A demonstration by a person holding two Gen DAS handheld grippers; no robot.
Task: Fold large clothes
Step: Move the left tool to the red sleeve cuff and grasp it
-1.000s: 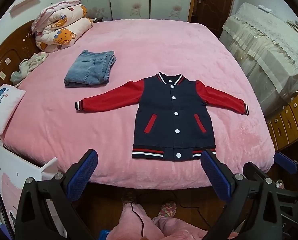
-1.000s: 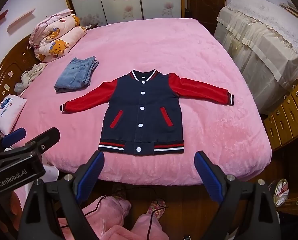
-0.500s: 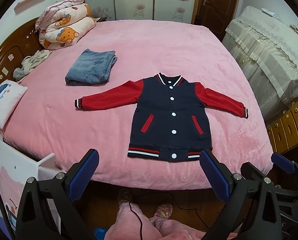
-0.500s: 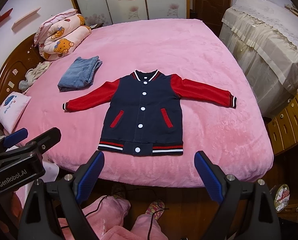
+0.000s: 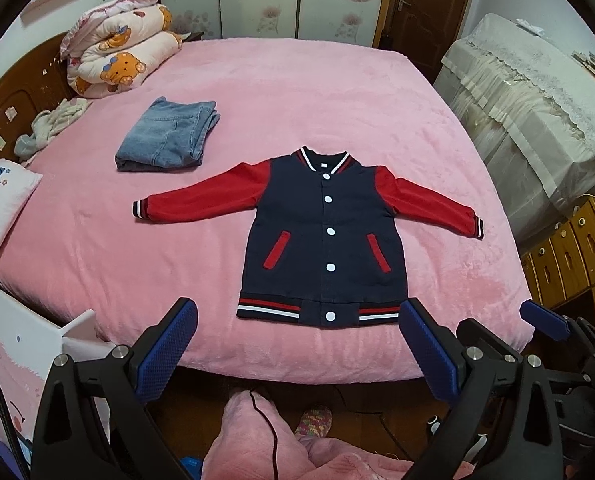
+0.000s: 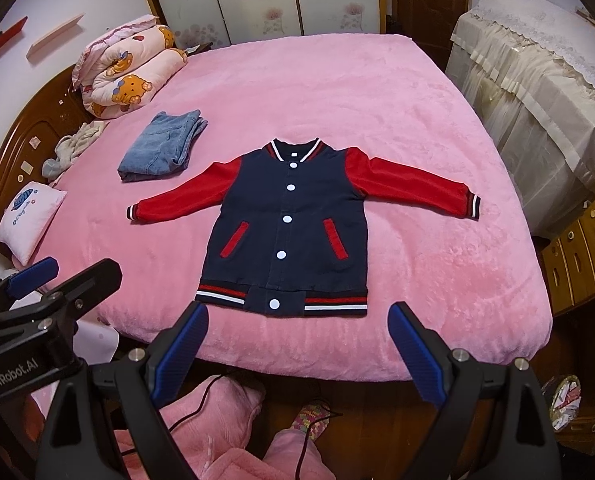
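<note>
A navy jacket (image 5: 324,236) with red sleeves and white snap buttons lies flat, front up, sleeves spread, near the front edge of the pink bed (image 5: 297,92). It also shows in the right wrist view (image 6: 289,224). My left gripper (image 5: 297,344) is open and empty, held off the bed's front edge, just short of the jacket's striped hem. My right gripper (image 6: 299,340) is open and empty, also in front of the hem. The right gripper shows at the right edge of the left wrist view (image 5: 545,320).
Folded jeans (image 5: 169,140) lie left of the jacket. A rolled quilt (image 5: 117,56) and a small pillow (image 5: 1,204) sit by the wooden headboard. A covered cabinet (image 5: 537,92) and wooden drawers (image 5: 573,248) stand on the right. My slippered feet are on the floor below.
Both grippers have drawn slightly up and back from the bed, so the jacket sits a little higher in both views. Both stay open. The jacket has not moved.
</note>
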